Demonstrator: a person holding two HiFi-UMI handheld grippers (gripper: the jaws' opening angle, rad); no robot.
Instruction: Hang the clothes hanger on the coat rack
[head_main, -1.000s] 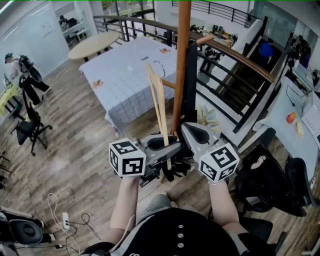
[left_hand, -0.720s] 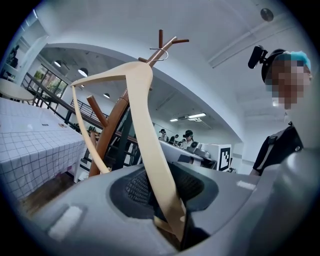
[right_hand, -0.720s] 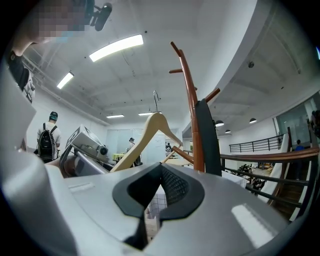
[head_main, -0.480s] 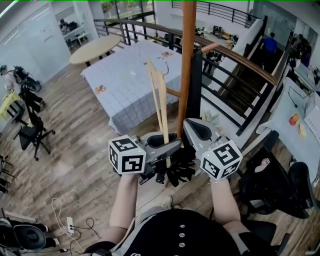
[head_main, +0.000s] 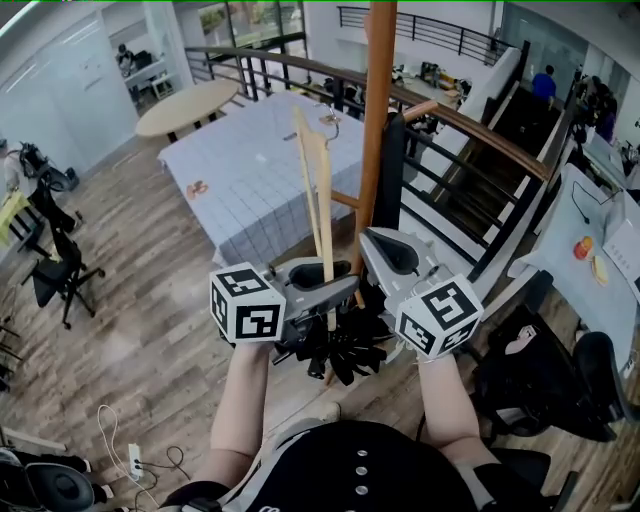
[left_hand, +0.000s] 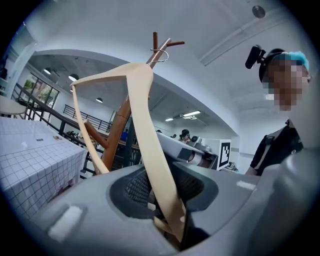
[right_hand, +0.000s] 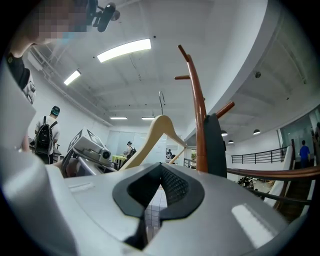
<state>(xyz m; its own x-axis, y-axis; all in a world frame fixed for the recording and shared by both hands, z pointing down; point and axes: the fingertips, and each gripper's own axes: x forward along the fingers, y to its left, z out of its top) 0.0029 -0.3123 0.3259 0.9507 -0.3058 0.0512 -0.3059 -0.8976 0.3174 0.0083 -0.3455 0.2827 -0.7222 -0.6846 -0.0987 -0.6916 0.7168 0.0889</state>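
We see the left gripper pinching the pale wooden clothes hanger by the lower end of one arm, its jaws pressed against the wood from both sides, as the left gripper view shows plainly. The hanger stands nearly upright above the gripper, its metal hook uppermost. It is close beside the brown pole of the coat rack, to the left of it in the head view. From the right gripper view we judge the hook apart from the pole and resting on no peg. The right gripper sits just beside the left one, near the foot of the pole, its jaws drawn together at the tips with nothing between them. Only a slim slit shows lower down. A dark item hangs along the pole on its right side. Behind the hanger we see a table under a checked cloth, and a railing runs past the rack
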